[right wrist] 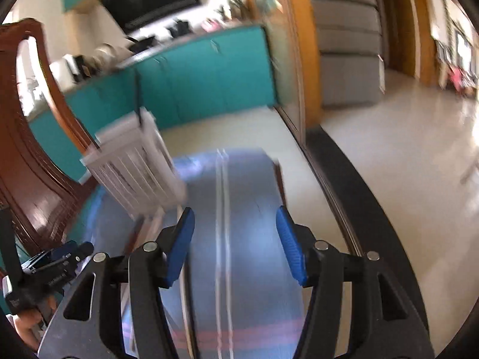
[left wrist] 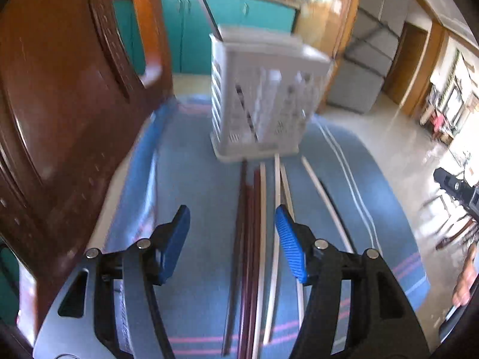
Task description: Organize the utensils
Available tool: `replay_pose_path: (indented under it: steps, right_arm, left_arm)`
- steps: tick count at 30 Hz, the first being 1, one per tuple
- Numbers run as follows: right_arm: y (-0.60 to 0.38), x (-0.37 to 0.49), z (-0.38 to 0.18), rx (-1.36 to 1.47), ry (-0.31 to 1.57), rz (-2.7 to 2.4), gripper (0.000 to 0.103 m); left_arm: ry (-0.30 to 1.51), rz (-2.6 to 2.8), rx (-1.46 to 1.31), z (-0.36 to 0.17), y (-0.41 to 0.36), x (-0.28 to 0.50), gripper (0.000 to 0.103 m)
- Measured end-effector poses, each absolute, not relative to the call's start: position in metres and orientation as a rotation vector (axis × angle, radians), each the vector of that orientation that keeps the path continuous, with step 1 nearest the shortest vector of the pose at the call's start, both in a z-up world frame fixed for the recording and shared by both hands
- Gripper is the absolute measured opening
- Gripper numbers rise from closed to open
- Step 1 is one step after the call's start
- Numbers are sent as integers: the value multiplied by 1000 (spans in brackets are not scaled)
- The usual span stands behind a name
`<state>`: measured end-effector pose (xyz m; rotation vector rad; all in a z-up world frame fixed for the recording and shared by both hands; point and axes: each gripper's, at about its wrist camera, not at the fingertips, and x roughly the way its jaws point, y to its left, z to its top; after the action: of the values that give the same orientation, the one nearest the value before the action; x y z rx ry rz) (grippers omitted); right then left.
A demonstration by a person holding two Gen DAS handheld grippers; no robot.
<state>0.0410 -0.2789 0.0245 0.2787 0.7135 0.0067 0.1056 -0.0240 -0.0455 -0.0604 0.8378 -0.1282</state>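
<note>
- Several chopsticks (left wrist: 260,239) lie side by side on my blue cloth (left wrist: 194,194), running from the holder (left wrist: 260,89) back toward me.
- My left gripper (left wrist: 232,221) hovers over that bundle with its jaws parted; the dark red sticks and one pale stick show through the gap between the blue pads (left wrist: 289,248), and I cannot tell whether any pad touches them.
- More pale sticks lie past the right pad, on the side of the holder's right edge, one of them curving off alone.
- Nothing is gripped by the left gripper.
- My right gripper (right wrist: 235,224) is also spread and empty, over bare cloth with white stripes, to the right of the holder and nearer me.
- From the right wrist view the holder sits up and left of the gripper, blurred.
- Sticks look long and thin: a few dark reddish brown, the rest cream; their far tips end just at the holder's base.
- Holder is a white slotted box standing upright on the cloth, with one dark stick poking from its top at the back left corner.
- Left of the holder stands a brown carved chair (left wrist: 60,89).
</note>
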Motion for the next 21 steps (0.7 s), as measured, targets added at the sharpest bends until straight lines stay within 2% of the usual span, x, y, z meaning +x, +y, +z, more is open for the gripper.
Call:
replay_pose_path:
  steps: [10, 21]
  right_arm:
    - [-259, -14, 22, 335, 733, -74, 56]
    - [-276, -60, 85, 286, 604, -134, 61]
  left_arm:
    - [797, -195, 18, -28, -56, 106, 71]
    - [806, -228, 54, -40, -89, 124, 74]
